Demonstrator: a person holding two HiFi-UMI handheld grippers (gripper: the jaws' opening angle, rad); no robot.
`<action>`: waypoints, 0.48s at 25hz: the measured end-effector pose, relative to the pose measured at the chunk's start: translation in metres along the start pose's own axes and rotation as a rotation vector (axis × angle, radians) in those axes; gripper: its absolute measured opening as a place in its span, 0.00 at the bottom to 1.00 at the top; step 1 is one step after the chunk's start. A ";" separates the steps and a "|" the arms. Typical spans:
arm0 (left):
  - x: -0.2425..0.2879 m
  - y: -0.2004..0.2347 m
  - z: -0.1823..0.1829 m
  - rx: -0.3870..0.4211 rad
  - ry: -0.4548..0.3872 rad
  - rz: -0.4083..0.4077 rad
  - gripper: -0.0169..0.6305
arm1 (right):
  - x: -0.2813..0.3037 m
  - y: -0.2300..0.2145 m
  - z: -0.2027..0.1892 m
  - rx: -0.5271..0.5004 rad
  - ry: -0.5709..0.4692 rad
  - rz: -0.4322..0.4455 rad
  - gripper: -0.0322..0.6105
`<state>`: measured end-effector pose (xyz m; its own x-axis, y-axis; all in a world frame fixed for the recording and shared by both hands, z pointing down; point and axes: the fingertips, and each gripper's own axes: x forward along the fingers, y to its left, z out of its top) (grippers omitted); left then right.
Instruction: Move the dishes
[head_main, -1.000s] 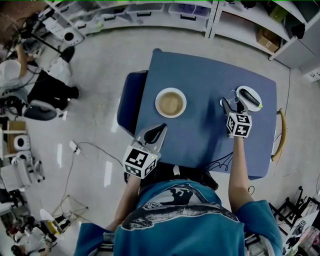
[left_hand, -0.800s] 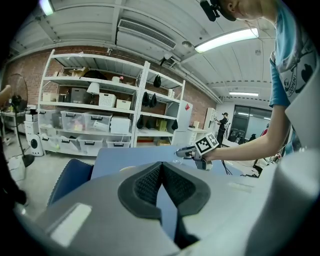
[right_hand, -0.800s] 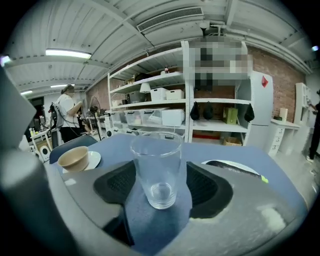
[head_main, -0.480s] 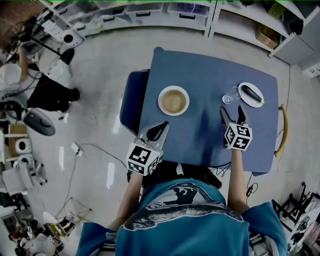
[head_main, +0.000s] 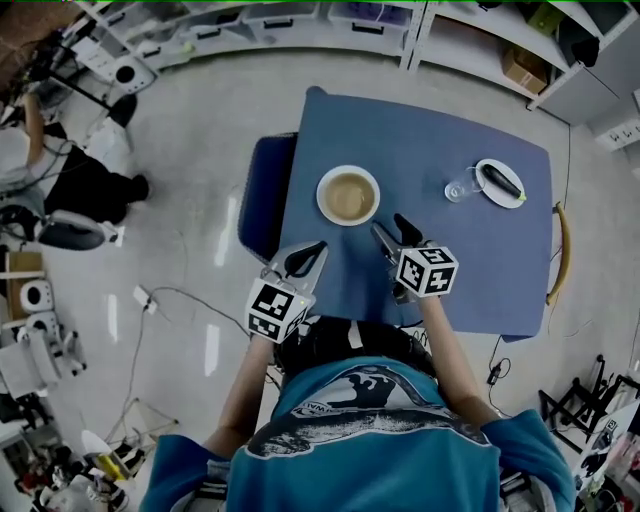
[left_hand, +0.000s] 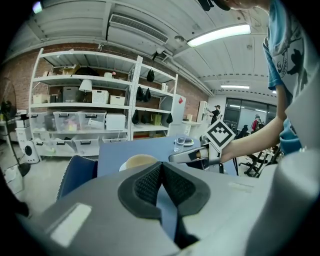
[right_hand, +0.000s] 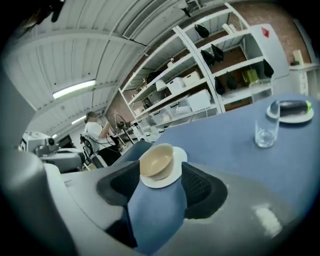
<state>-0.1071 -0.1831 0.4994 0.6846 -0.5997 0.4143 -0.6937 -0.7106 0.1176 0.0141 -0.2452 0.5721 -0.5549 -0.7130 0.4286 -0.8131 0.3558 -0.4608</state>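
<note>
A beige bowl (head_main: 348, 196) sits on a white plate (head_main: 322, 205) at the middle left of the blue table (head_main: 440, 140). Far right stand a clear glass (head_main: 460, 187) and a small white plate holding a dark eggplant (head_main: 500, 183). My right gripper (head_main: 391, 229) hovers open just in front of the bowl; its jaws have just been closing, with nothing between them. In the right gripper view (right_hand: 159, 180) the bowl (right_hand: 156, 160) lies beyond the jaws and apart from them. My left gripper (head_main: 308, 256) is shut and empty at the table's near left edge, with its pads (left_hand: 150, 182) meeting.
A blue chair (head_main: 262, 195) stands against the table's left side. Shelving with storage bins (head_main: 290, 20) lines the far wall. A yellow curved bar (head_main: 558, 255) hangs off the table's right edge. Cables trail on the floor at left, where a seated person (head_main: 70, 180) works.
My right gripper has swung left across the table, from beside the glass and eggplant plate to in front of the bowl. The left gripper dropped slightly.
</note>
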 end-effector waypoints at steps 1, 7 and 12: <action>-0.001 0.001 -0.003 -0.004 0.005 -0.005 0.05 | 0.010 0.005 -0.002 0.043 0.010 0.009 0.46; -0.010 0.008 -0.012 -0.028 0.006 -0.017 0.05 | 0.052 -0.001 -0.016 0.353 0.031 -0.068 0.36; -0.016 0.012 -0.016 -0.047 -0.002 0.002 0.05 | 0.057 -0.011 -0.022 0.480 0.014 -0.112 0.15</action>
<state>-0.1304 -0.1765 0.5087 0.6838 -0.6016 0.4128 -0.7045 -0.6917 0.1590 -0.0119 -0.2762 0.6186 -0.4735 -0.7216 0.5050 -0.6967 -0.0439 -0.7160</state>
